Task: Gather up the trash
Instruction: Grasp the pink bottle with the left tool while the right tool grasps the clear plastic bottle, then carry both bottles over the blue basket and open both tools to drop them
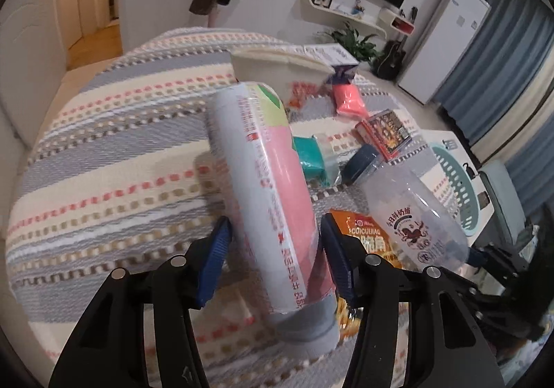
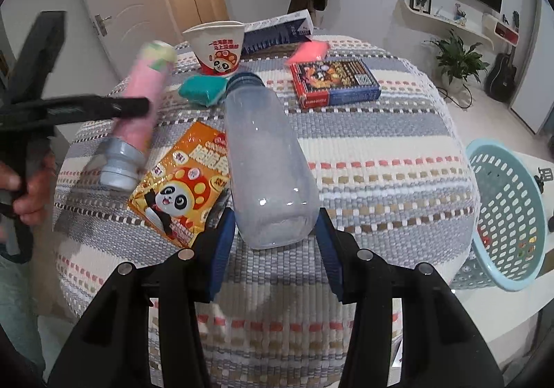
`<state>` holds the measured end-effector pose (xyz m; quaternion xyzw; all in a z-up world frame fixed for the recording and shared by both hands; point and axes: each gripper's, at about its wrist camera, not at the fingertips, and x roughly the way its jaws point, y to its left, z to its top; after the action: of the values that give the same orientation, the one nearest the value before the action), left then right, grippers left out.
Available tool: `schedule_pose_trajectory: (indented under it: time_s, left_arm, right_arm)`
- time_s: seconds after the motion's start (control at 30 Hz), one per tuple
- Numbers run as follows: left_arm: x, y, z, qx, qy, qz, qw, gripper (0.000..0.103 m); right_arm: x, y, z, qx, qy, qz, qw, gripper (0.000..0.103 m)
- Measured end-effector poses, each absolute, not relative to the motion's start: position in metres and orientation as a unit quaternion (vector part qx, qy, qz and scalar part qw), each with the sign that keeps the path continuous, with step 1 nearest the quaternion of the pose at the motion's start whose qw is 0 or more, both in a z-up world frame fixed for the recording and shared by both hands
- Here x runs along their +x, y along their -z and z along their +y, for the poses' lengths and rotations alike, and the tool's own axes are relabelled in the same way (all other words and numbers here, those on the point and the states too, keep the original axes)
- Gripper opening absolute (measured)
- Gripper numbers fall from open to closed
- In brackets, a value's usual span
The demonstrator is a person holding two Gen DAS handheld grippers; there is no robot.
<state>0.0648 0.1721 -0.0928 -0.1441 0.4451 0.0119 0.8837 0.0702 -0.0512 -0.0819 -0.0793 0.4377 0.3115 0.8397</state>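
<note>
Striped woven cloth covers the table. Left gripper pinches a pink-labelled bottle, lifted clear; right gripper clamps the base of an empty clear bottle. Both probably light, slick, crushable: grip mid-body. Remaining: orange snack packet, paper cup, teal pouch, card box. Mesh basket sits right, unobstructed.
</note>
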Motion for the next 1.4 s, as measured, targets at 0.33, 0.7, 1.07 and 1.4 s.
schedule_pose_trajectory:
  time_s: [0.33,0.7,1.07,1.4]
  left_arm:
    - [0.080,0.107,0.153,-0.164,-0.030,0.444,0.880,0.051]
    - [0.068,0.108,0.147,-0.184,-0.041,0.420,0.888,0.049]
    - [0.059,0.045,0.129,-0.194,0.012,0.346,0.918,0.048]
    - [0.124,0.016,0.049,-0.152,0.075,0.339,0.925,0.048]
  right_arm:
    - [0.105,0.069,-0.024,-0.097,-0.315,0.434,0.839,0.070]
    - [0.127,0.090,-0.010,-0.084,-0.312,0.481,0.815,0.044]
    - [0.125,0.035,-0.053,-0.036,-0.314,0.409,0.856,0.044]
    - [0.155,-0.007,-0.130,0.014,-0.262,0.361,0.895,0.043]
